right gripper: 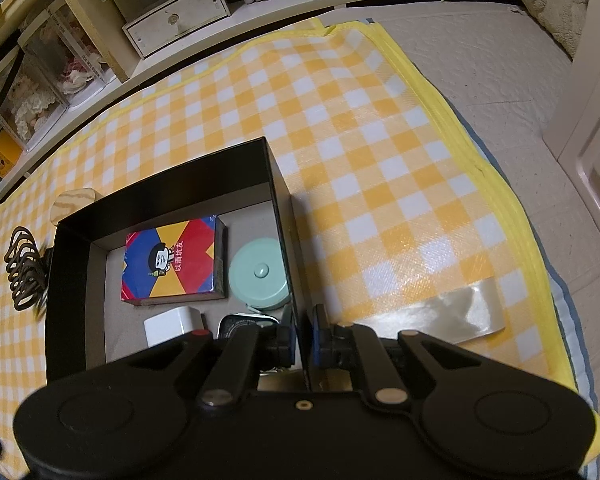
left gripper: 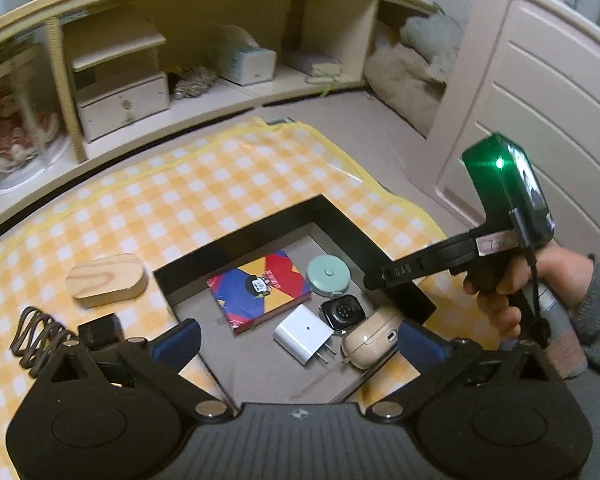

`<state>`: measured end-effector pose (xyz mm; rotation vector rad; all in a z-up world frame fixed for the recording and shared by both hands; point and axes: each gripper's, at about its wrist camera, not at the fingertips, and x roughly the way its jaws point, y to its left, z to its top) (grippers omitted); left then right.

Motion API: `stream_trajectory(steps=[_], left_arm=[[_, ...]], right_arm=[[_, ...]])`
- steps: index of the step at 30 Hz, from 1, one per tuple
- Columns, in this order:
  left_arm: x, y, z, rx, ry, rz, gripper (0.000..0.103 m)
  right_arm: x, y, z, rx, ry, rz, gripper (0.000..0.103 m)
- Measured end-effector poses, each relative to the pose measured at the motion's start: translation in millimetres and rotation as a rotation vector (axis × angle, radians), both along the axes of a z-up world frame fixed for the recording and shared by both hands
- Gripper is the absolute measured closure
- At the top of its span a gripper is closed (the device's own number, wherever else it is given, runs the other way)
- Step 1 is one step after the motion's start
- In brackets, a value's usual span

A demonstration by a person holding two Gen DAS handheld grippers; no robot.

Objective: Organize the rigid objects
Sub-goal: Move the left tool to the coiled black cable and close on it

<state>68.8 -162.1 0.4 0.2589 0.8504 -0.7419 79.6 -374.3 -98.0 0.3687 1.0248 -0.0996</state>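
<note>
Surface: a yellow-and-white checked mat (right gripper: pixel 380 152) spread on the floor, in front of a low shelf (left gripper: pixel 180 8).
Box: a black box (left gripper: pixel 328 216) with a grey inner floor sits open on the mat.
Box contents: a card pack (right gripper: pixel 172 260) in red, blue and yellow, printed with a cartoon figure and Chinese characters too small to read with certainty; a round mint-green case (right gripper: pixel 260 272) just beside it; a white charger (left gripper: pixel 304 334) with its prongs showing; a smartwatch (left gripper: pixel 342 312) lying face down; a beige earbud case (left gripper: pixel 370 342) against the box's near wall.
Outside the box: a wooden block (left gripper: pixel 108 280), a coiled dark cable (left gripper: pixel 32 336) and a small black cube (left gripper: pixel 100 330), all on the mat to the left of the box.
Left gripper (left gripper: pixel 300 340): held above the near end of the box, jaws spread wide and holding nothing.
Right gripper (right gripper: pixel 300 332): jaws clenched on the box's right wall, one finger inside and one outside.
Lettering: "DAS" reads on the right gripper's black arm in the left wrist view; a green light glows on its top unit.
</note>
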Motion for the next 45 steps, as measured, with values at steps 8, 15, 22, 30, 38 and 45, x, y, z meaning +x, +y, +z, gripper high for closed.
stream_trajectory(steps=[8,15,22,30,38,45], left_arm=[[2,30,12,-0.053,-0.021,0.117,0.000],[29,71,17,-0.119,-0.051,0.282,0.000],[73,117,11,-0.178,-0.033,0.351,0.000],[118,144,-5,-0.101,-0.051,0.261,0.000],[147,146,-36,-0.031,-0.041,0.134,0.000],[150,142,-60,0.049,-0.011,0.074,0.000]], right_arm=[[-1,0,-1,-0.006,0.002,0.000,0.095],[-1,0,-1,-0.008,0.003,0.000,0.095],[-2,1,-1,-0.015,0.007,0.004,0.095],[-2,1,-1,-0.017,0.008,0.006,0.095],[0,4,-1,-0.023,0.013,0.007,0.095],[3,5,-1,-0.026,0.021,0.007,0.095]])
